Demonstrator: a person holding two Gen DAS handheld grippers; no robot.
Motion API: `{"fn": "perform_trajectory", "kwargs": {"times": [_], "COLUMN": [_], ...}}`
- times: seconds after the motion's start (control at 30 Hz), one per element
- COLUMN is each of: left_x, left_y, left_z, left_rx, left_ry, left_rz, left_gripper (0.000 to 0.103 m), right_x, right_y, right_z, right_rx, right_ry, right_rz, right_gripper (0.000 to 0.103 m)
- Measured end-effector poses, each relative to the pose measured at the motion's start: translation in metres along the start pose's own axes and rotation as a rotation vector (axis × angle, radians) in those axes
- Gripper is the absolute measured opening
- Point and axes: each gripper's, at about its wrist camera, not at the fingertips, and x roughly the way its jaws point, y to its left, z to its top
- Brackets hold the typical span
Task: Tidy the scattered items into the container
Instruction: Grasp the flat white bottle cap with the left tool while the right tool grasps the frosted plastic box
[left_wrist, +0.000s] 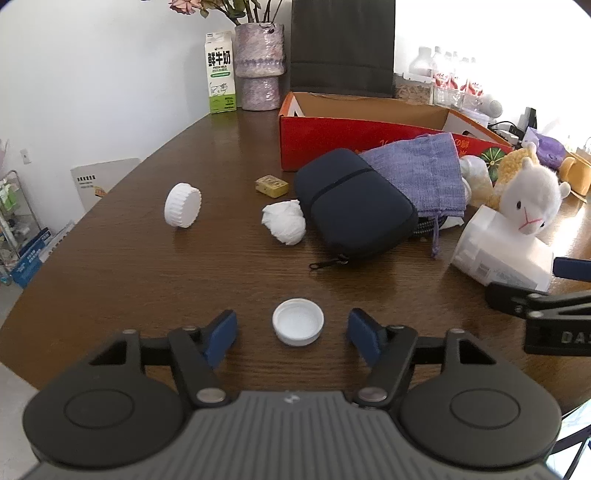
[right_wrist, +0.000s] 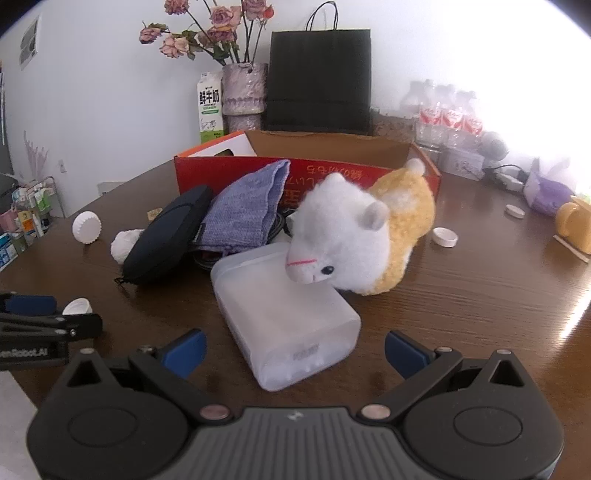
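My left gripper (left_wrist: 291, 334) brackets, untouched, a light, stiff white cap (left_wrist: 298, 322) to pinch across its rim; my right gripper (right_wrist: 295, 354) gapes around the frosted plastic box (right_wrist: 284, 317).

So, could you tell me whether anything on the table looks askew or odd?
Yes: the white jar lies on its side with the plush alpaca slumped nose-down on it, and its ribbed lid stands on edge far off to the left.
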Motion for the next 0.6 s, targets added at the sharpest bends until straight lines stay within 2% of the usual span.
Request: {"fn": "perform_trajectory", "kwargs": {"times": [0.1,0.2,0.3,0.33,0.37,0.4,0.47,0.6], "left_x": [0.001,0.001,0.001,0.001,0.001,0.001,0.002,0.002], "left_y": [0.0,0.001,0.003,0.004,0.005,0.006,0.006,0.005], "left_z": [0.001,0.001,0.002,0.002,0.003,0.003,0.003,0.004], "left_rx": [0.002,-0.001,-0.007,-0.012,-0.016,-0.019,-0.014,-0.011], "left_ry": [-0.005,-0.012,-0.019,-0.019,-0.018,-0.019,-0.02,-0.02], "left_rz": [-0.011,-0.027,-0.043,-0.049,-0.055,-0.06,-0.061,-0.063], "left_gripper": [0.064,0.053,0.036,0.029,0.029,0.029,0.029,0.029], "right_x": [0.007,0.014,0.018,0.019,0.02,0.021,0.02,0.016], "right_y": [-0.001,0.0,0.001,0.001,0.002,0.003,0.006,0.009], "right_z": [0.001,0.003,0.005,0.005,0.006,0.006,0.005,0.004], "right_rx": [-0.003,-0.01,-0.017,-0.02,-0.022,-0.026,-0.047,-0.046], "right_ry": [-0.003,-0.009,-0.018,-0.017,-0.017,-0.016,-0.022,-0.027], "right_rz": [0.014,0.03,0.042,0.054,0.063,0.068,0.057,0.075], "right_gripper": [0.103,0.103,0.1,0.095,0.09,0.09,0.078,0.067]}}
